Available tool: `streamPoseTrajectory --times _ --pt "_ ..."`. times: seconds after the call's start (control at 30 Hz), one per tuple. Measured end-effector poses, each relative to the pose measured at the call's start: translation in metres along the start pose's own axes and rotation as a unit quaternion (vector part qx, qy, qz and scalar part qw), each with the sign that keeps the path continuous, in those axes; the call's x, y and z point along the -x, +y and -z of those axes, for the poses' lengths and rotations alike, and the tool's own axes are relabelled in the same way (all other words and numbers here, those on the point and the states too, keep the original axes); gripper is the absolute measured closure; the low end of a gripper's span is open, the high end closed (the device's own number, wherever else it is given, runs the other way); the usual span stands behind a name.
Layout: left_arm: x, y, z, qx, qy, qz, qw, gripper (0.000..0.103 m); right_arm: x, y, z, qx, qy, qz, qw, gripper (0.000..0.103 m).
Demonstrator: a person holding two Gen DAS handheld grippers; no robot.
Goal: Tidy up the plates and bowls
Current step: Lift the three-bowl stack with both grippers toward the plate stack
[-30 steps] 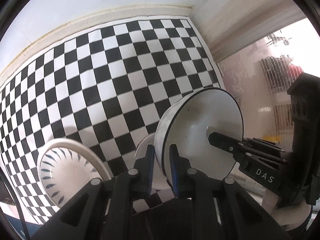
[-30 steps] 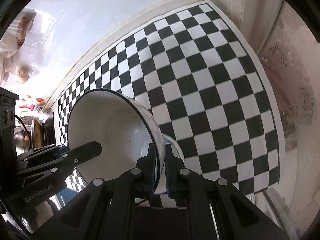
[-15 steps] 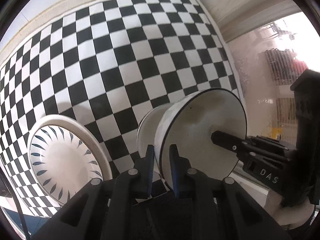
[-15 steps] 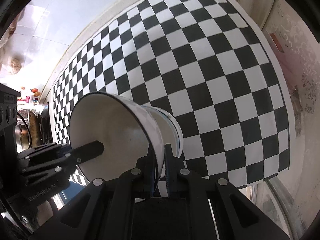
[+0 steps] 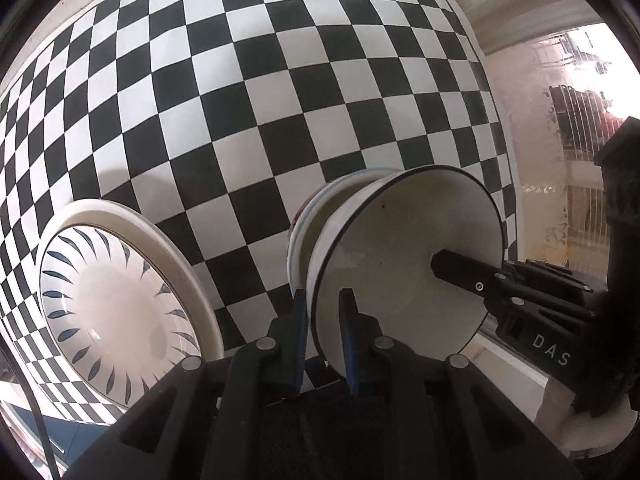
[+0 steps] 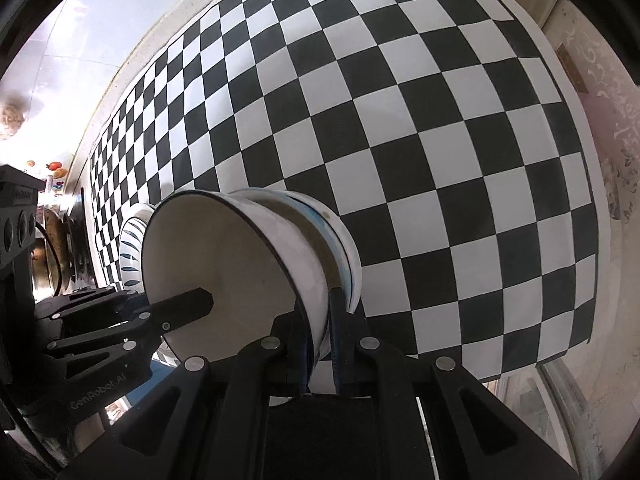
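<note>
**A:** Bowls and plates, that's the job, all on that big black-and-white checkered mat (image 5: pixel 248 92). Biggest piece down there is the wide plate with the dark petal pattern (image 5: pixel 116 304), lying flat on the mat to the left, off by itself.

**B:** And the white bowl with the dark rim (image 5: pixel 404 264)?

**A:** In the air, tilted, mouth facing the cameras. Both tools have it: the left gripper (image 5: pixel 323 336) is clamped on the near rim, one finger outside, one inside, and the right gripper (image 6: pixel 318 332) is pinching the opposite edge the same way. Two grips on opposite sides, I'd say, so it stays steady on the way in.

**B:** Way in to what?

**A:** The smaller bowl with the blue-striped rim (image 6: pixel 340 240) sitting on the mat directly beneath. The held bowl's base looks to be right at its mouth, maybe inside already; I can't tell if they touch. Nesting them, I reckon, to build one stack.

**B:** Any writing?

**A:** "DAS" in white on the right tool's body, seen from the left camera. On the left tool's arm, "GenRobot.AI", faint.
</note>
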State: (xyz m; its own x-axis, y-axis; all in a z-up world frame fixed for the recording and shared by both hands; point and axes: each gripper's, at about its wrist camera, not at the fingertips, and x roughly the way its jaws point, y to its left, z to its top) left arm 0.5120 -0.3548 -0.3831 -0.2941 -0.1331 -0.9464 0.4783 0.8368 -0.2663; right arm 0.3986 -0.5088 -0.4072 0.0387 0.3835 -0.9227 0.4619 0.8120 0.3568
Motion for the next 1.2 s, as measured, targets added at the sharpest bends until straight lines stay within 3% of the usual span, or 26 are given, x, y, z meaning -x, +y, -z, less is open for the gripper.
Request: streamPoseTrajectory --times 0.33,0.7,1.2 --pt "0.000 0.008 0.001 0.013 0.003 -0.002 0.9999 0.090 -0.011 0.001 -0.006 -0.020 0.020 0.002 1.000 0.090" --pt "-0.002 0.009 0.004 0.017 -0.001 -0.008 0.9998 0.090 -0.005 0.020 -0.002 0.008 0.004 0.044 0.999 0.090" --pt "0.002 0.011 0.006 0.024 -0.007 -0.004 0.9997 0.090 0.003 0.001 0.003 -0.039 0.005 0.011 0.999 0.089"
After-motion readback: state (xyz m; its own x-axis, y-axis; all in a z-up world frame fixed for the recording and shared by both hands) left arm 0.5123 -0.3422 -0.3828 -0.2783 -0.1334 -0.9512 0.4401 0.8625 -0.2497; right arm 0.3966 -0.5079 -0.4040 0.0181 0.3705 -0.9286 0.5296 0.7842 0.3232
